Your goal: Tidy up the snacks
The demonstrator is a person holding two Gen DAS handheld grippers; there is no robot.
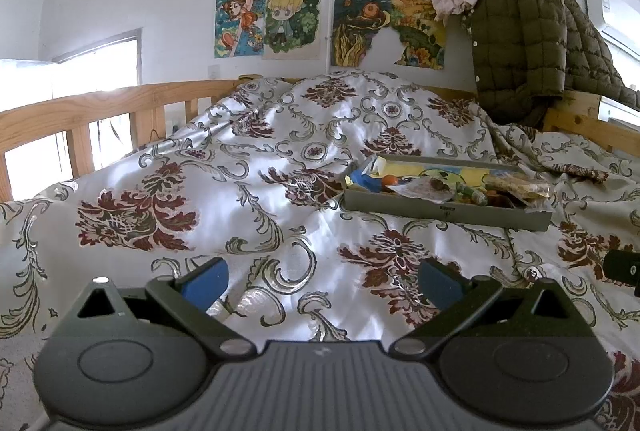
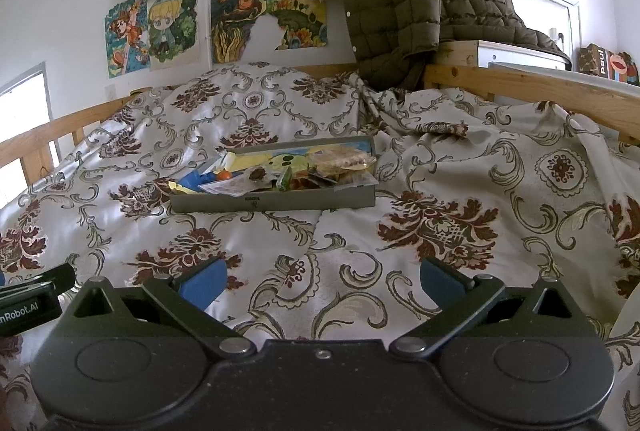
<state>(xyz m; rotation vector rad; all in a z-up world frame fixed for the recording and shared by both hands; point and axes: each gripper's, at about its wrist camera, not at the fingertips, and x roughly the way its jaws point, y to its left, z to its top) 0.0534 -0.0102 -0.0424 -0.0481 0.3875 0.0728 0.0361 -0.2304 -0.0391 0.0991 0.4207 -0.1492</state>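
Both my grippers, left gripper (image 1: 322,285) and right gripper (image 2: 322,285), hover empty with jaws apart over the bedspread (image 2: 460,171). Ahead lies the grey tray (image 2: 280,200) of snacks (image 2: 340,161), long axis crosswise, seemingly nearer my right gripper.

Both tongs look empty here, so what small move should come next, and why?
Probably bring the right tongs forward toward the gray tray of snacks. Both tongs are open and hold nothing, the left tongs too, and the tray lies ahead on the bedspread, out of their grasp.
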